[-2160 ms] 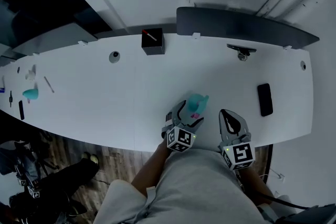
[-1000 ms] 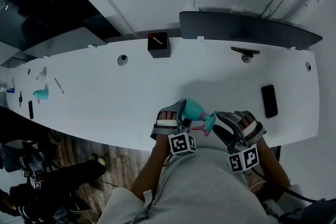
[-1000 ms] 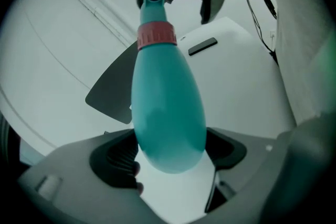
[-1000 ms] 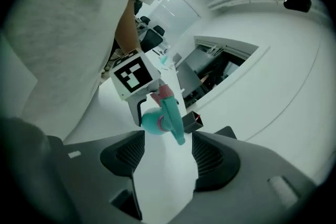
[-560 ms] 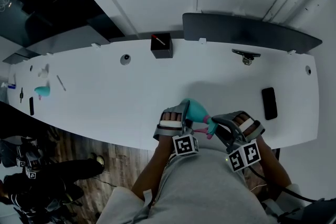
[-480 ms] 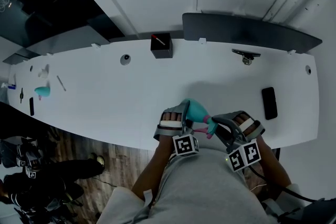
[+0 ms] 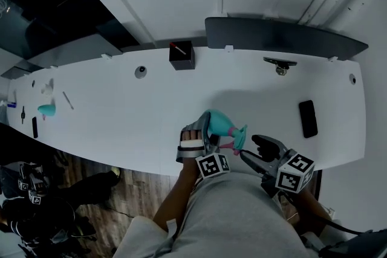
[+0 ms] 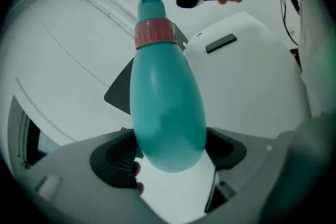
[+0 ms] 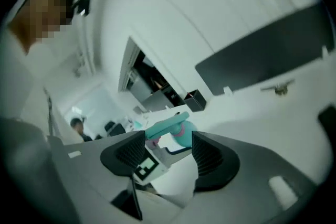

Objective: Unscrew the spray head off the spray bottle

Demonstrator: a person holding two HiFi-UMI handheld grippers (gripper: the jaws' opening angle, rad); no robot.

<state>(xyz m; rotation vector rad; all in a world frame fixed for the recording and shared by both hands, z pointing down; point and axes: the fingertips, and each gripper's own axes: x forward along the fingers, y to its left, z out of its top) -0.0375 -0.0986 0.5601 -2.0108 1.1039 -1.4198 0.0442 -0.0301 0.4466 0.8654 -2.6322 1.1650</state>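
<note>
A teal spray bottle (image 7: 219, 123) with a pink collar (image 8: 155, 34) and a teal spray head (image 7: 239, 135) is held off the white table (image 7: 121, 112), tilted. My left gripper (image 7: 208, 131) is shut on the bottle's body (image 8: 168, 107), with one pad on each side. My right gripper (image 7: 253, 149) sits just right of the spray head without touching it. Its jaws have just been opening, and nothing is between them. In the right gripper view the spray head (image 9: 167, 127) shows beyond the open right gripper (image 9: 168, 155).
On the table are a black box (image 7: 181, 55) at the back, a black phone (image 7: 307, 118) at the right, a small round thing (image 7: 140, 72) and a metal fitting (image 7: 279, 63). A dark panel (image 7: 284, 36) lines the far edge. Small items (image 7: 45, 109) lie far left.
My right gripper has come off the spray head and drawn back to the right, jaws now apart. The left gripper still holds the bottle in nearly the same place.
</note>
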